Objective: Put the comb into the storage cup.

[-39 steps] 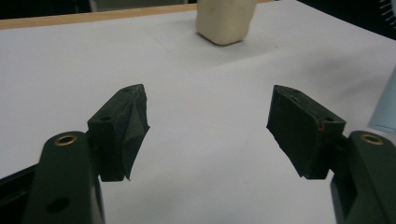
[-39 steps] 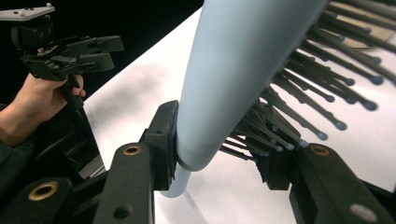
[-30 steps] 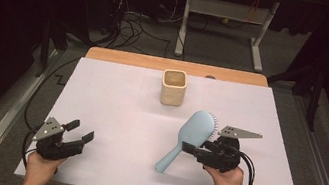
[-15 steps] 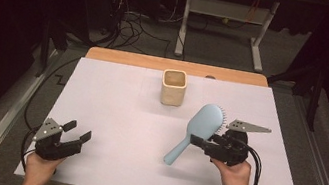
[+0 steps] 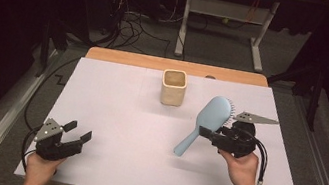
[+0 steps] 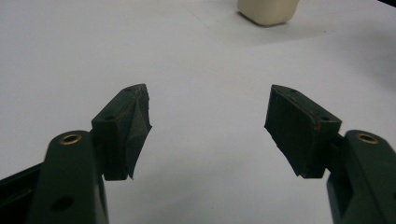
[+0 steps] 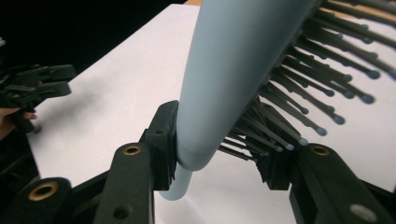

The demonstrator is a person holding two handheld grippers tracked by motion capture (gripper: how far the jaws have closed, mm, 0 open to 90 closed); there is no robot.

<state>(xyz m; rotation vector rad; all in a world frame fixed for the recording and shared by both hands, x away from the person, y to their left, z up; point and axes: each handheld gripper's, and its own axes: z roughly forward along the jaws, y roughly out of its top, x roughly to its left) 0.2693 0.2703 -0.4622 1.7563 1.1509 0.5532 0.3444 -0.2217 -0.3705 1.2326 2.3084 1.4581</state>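
High view: a dark room with cables and a metal frame behind; a white-covered table point(image 5: 113, 114) with a wooden far edge. Landmark: the cream square ceramic cup point(image 5: 173, 87), upright near the far middle of the table. The light blue plastic paddle hairbrush point(image 5: 207, 122) is held off the surface, in front and to the right of the cup. Its long axis runs diagonally, head tilted up towards the cup's right side, handle end pointing down and towards the person. The right hand-held gripper point(image 5: 211, 135) clamps it at the neck. The left hand-held gripper point(image 5: 77, 133) sits well apart from the cup, near the front left corner, jaws spread and empty. The right one is plainly nearer the cup.

Left gripper view: both jaws stand wide apart over bare table; the cup point(image 6: 268, 10) lies ahead, cut off at the top edge.

Right gripper view: the jaws press the hairbrush point(image 7: 233, 70) where head meets handle. Bristles face right. The head is cut off and the handle end hidden below.
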